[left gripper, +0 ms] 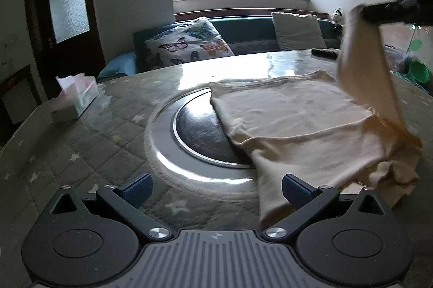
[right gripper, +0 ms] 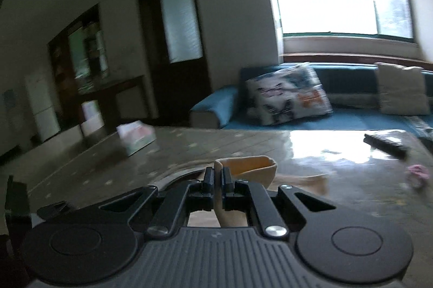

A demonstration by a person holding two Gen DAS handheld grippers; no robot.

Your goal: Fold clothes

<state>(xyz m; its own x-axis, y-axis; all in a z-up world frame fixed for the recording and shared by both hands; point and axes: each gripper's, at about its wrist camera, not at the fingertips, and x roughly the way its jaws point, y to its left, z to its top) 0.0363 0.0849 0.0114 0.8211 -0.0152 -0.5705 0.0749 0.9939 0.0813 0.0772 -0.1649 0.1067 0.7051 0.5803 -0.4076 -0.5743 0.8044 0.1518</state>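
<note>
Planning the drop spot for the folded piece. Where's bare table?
Free: the quilted cover between the tissue box and the round inset, and the glossy far strip before the remote. Crowded: the right half, under the cream garment, one end lifted by the shut right gripper. The left gripper is open.

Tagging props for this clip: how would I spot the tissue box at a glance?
Start at the quilted table with the round inset in its middle. The tissue box sits alone near its far left edge, well clear of the cream garment. It is the only boxy thing there, pale with pinkish tissue poking from the top.
</note>
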